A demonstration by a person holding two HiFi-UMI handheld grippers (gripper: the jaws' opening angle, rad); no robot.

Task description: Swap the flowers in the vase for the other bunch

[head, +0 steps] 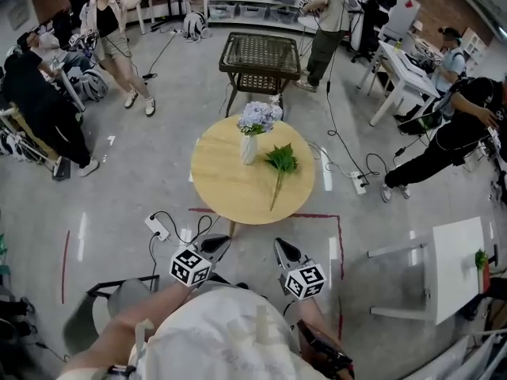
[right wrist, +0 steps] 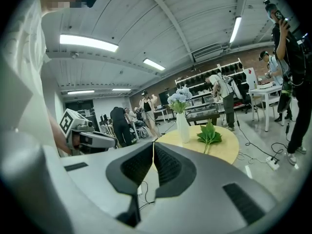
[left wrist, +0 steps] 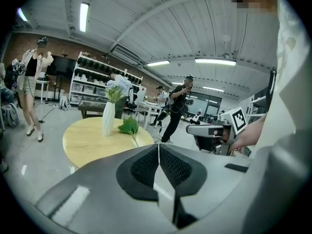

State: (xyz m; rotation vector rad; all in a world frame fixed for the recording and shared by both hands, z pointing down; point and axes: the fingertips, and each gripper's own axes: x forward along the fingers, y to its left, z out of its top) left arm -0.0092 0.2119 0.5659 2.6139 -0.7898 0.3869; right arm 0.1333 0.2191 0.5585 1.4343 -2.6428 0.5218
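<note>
The left claw (head: 223, 242) is closed: in the left gripper view its two dark ribbed pads meet along a thin line with nothing between them. The right claw (head: 280, 244) is closed in the same way, pads together and empty. Both are held low in front of the person, side by side but apart. They point toward the round wooden desk (head: 226, 192) and stop short of its near edge. Each carries a cube with square markers behind its jaws.

A white vase (head: 249, 149) stands upright on the desk, a little past the middle. It holds a bunch of pale blue flowers (head: 259, 117). Just beside the vase, on its right in the head view, the green leafy bunch (head: 281, 160) lies flat on the wood. Its leaves are toward the far side and its thin stem runs back toward the near edge. Neither claw touches the vase, the flowers or the leafy bunch.

Beyond the desk stands a dark wicker side table (head: 261, 54). Red tape lines (head: 326, 217) mark the grey floor around the near side of the desk. A white power strip (head: 157, 227) with its cable lies on the floor just left of the left claw. Several people stand or sit around the edges of the room.
</note>
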